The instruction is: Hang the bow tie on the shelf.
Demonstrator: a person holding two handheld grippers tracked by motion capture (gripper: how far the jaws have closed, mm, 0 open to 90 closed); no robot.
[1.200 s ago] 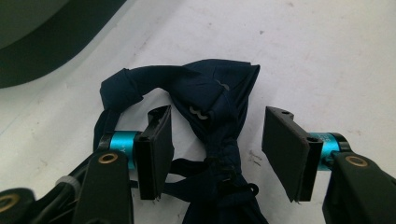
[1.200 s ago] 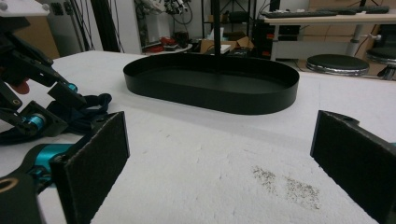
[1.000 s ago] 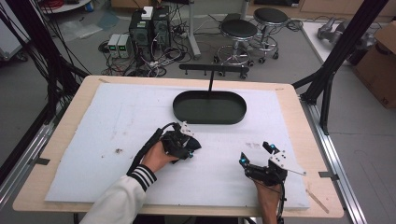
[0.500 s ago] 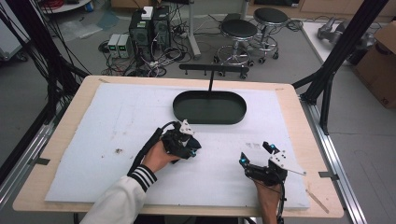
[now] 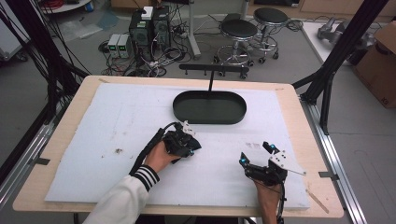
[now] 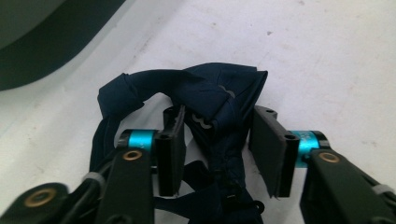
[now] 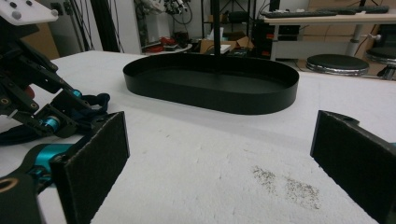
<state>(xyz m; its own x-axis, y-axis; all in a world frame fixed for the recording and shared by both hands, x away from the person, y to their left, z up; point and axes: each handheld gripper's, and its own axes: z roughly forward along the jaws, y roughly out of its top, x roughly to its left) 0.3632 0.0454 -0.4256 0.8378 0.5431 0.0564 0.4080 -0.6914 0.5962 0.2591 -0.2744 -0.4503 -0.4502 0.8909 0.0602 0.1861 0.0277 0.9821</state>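
Observation:
A crumpled navy blue cloth (image 6: 210,102) lies on the white foam board (image 5: 93,130), left of centre. My left gripper (image 5: 189,142) is down over it. In the left gripper view its jaws (image 6: 217,126) stand open on either side of a raised fold, close to the fabric but not pressing it. The right gripper view shows that gripper (image 7: 51,116) and a bit of the cloth (image 7: 95,100) at the left. My right gripper (image 5: 254,155) hovers near the front right of the board, open, with nothing between its pads (image 7: 93,158).
A black oval tray (image 5: 210,120) with nothing in it sits at the back middle of the board, its wall (image 7: 210,100) ahead of the right gripper. A thin black post (image 5: 211,81) rises behind it. A patch of grey specks (image 7: 285,184) marks the board.

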